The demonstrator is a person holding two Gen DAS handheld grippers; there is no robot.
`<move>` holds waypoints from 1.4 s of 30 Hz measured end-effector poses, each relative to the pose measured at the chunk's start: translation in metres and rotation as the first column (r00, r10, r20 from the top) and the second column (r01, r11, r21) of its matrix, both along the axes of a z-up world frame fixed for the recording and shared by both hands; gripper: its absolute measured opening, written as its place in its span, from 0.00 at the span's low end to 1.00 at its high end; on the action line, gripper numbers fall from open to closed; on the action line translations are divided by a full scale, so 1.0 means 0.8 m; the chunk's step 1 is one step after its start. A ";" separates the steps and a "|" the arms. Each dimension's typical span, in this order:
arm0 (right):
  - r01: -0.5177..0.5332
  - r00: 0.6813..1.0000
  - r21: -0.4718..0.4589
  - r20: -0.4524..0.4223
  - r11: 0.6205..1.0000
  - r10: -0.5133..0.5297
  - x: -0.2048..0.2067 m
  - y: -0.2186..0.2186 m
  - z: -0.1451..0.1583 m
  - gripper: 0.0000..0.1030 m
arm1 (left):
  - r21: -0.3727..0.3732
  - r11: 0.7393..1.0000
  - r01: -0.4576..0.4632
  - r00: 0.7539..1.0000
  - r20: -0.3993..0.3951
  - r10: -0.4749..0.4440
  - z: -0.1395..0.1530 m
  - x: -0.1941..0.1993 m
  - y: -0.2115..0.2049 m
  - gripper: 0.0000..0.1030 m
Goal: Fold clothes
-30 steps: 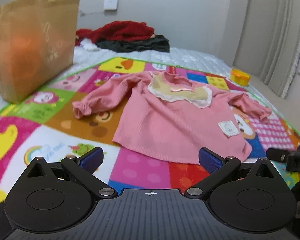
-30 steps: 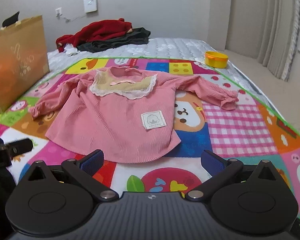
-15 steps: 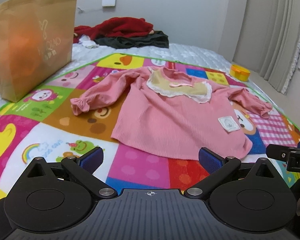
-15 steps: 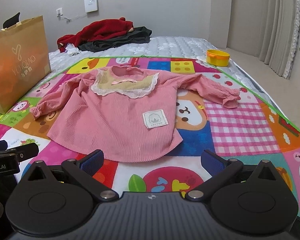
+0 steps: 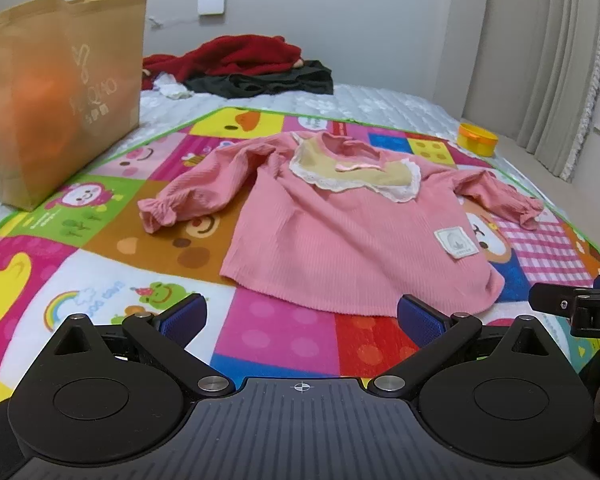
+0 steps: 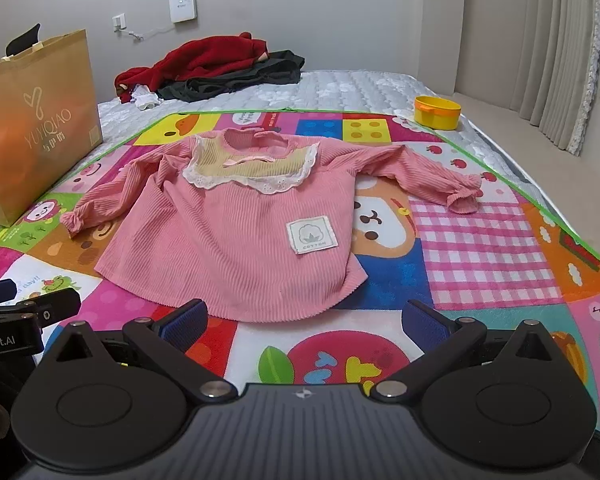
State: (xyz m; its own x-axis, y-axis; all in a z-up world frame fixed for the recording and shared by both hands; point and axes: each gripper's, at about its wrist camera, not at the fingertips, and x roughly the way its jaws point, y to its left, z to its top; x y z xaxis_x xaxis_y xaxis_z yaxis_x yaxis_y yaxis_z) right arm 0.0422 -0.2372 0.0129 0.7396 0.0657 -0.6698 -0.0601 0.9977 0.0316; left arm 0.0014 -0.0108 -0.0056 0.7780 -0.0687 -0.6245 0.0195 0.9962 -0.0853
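a pink child's top (image 6: 236, 236) is laid face up and spread flat on a colourful play mat (image 6: 480, 248) on the bed, collar away from the cameras, hem nearest, both sleeves stretched out to the sides. nothing is folded yet. the left gripper (image 5: 302, 314) and the right gripper (image 6: 306, 316) are both held wide apart and empty, just short of the hem, side by side.

the first fold is judged to be a sleeve brought in across the body. it is done best if the cuff of the left sleeve (image 5: 158, 216) is pinched through a single layer, lifted only slightly and carried toward the white patch (image 6: 311, 234), while the hem is pinned so the body is not dragged. the ribbed cloth is judged soft and liable to bunch, so a slow pull is advised.

plenty of bare mat is seen around the top. a paper bag (image 5: 60, 92) stands to the far left, well apart from the cuff. a yellow tub (image 6: 437, 112) sits beyond the right sleeve (image 6: 428, 184), near the bed's edge, and a heap of red and dark clothes (image 6: 216, 64) lies far behind.
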 end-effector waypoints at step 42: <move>-0.003 1.000 0.014 -0.011 1.000 0.004 0.001 -0.003 -0.002 1.00 | 0.003 1.000 0.009 1.000 -0.005 -0.009 -0.001 -0.001 -0.004 1.00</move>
State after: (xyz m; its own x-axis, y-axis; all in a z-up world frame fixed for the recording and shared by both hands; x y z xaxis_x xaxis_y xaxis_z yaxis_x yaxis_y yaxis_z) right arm 0.0434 -0.2392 0.0117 0.7317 0.0780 -0.6772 -0.0631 0.9969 0.0466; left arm 0.0003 -0.0142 -0.0061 0.7741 -0.0739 -0.6287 0.0281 0.9962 -0.0824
